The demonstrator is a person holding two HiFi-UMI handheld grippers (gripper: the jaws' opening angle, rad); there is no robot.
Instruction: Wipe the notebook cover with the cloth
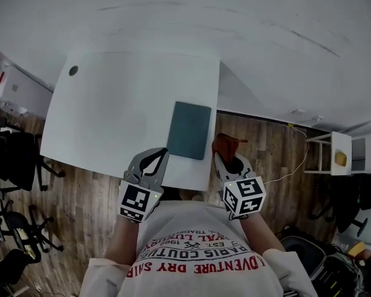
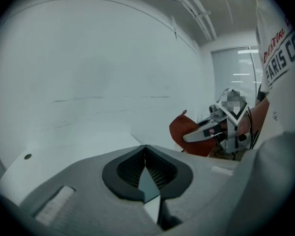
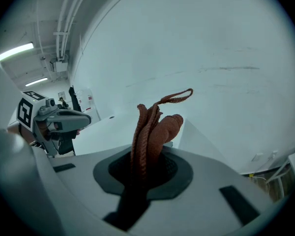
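A dark teal notebook (image 1: 189, 130) lies flat near the front right corner of the white table (image 1: 111, 116). My left gripper (image 1: 160, 157) hovers at the table's front edge, just left of the notebook, with its jaws shut and nothing held. In the left gripper view the left gripper (image 2: 145, 149) has its tips touching. My right gripper (image 1: 226, 161) is off the table's right edge, beside the notebook, shut on a rust-brown cloth (image 1: 226, 145). In the right gripper view the bunched cloth (image 3: 155, 127) stands up out of the right gripper (image 3: 146, 156).
A small dark round hole (image 1: 73, 70) marks the table's far left corner. Black office chairs (image 1: 18, 159) stand on the wooden floor at left. A white shelf unit (image 1: 343, 153) and a cable (image 1: 297, 159) are at right, a dark bag (image 1: 321, 258) at lower right.
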